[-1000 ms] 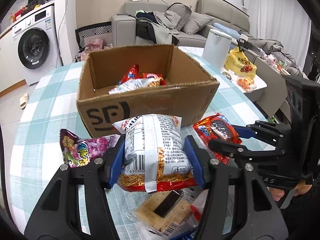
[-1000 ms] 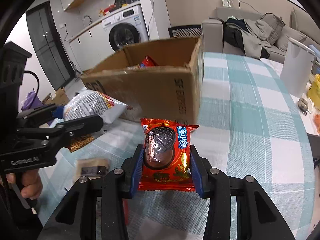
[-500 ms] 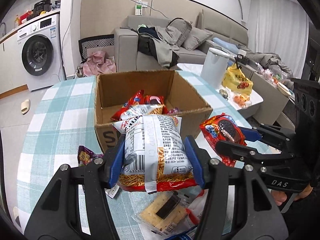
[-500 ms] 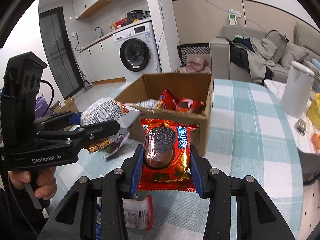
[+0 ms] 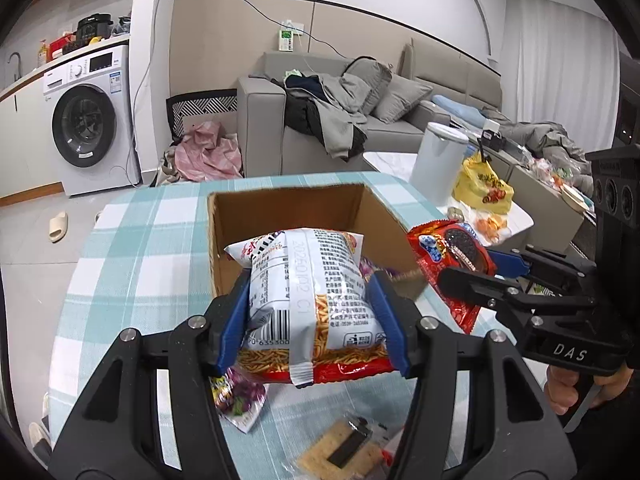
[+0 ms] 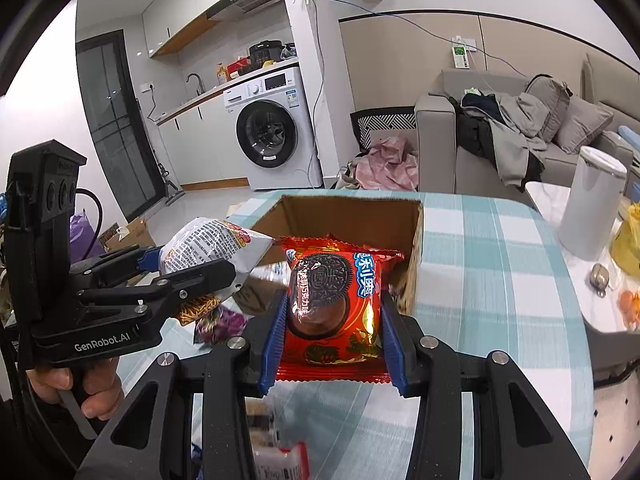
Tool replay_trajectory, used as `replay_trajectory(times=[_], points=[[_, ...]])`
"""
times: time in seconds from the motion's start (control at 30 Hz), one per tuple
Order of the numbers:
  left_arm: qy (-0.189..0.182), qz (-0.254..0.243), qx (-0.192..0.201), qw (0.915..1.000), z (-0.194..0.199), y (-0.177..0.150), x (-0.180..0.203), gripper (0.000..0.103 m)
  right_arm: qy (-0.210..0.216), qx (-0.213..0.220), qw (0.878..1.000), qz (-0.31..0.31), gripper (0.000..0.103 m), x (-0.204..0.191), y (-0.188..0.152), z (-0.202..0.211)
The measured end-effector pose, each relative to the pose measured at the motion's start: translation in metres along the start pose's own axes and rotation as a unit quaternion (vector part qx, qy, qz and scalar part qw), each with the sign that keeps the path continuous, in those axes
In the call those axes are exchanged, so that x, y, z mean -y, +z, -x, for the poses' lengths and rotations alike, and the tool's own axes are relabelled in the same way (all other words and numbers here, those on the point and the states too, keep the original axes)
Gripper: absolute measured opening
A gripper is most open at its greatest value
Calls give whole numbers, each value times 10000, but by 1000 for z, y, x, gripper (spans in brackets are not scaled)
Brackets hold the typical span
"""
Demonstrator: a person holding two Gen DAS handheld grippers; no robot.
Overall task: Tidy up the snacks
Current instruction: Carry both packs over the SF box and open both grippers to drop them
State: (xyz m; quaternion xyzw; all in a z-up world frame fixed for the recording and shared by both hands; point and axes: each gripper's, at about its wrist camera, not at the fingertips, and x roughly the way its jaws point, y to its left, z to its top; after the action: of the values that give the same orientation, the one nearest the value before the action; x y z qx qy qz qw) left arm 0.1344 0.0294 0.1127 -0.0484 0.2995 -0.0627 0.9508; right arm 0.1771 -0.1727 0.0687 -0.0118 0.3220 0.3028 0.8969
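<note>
My left gripper (image 5: 308,316) is shut on a white and red noodle-snack bag (image 5: 308,280) and holds it above the table, in front of the open cardboard box (image 5: 280,200). My right gripper (image 6: 334,320) is shut on a red chocolate-cookie packet (image 6: 334,300), also held up near the box (image 6: 352,216). The cookie packet shows in the left wrist view (image 5: 448,256) at the box's right edge. The noodle bag shows in the right wrist view (image 6: 208,248) at the box's left. Most of the box's contents are hidden behind the held packs.
A purple snack pack (image 5: 236,396) and a cracker pack (image 5: 340,452) lie on the checked tablecloth (image 5: 140,248) below my grippers. A white canister (image 6: 592,208) stands on a side table to the right. A sofa and washing machine stand behind.
Both grippers have risen with their packs and now look down over the box's near edge. The box appears lower and farther in both views.
</note>
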Motion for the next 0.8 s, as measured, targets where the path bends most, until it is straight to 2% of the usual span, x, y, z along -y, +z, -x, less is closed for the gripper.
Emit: replay_trajectory(times=[0.33,0.8], points=[[60,67,46,9999,-20,27,-12,55,46,48,9999,-110,43,3,23,-18],[253,161,-190,9994,-87,30,-33,55,-44,-162,9995,-256,43,13,26,-53]])
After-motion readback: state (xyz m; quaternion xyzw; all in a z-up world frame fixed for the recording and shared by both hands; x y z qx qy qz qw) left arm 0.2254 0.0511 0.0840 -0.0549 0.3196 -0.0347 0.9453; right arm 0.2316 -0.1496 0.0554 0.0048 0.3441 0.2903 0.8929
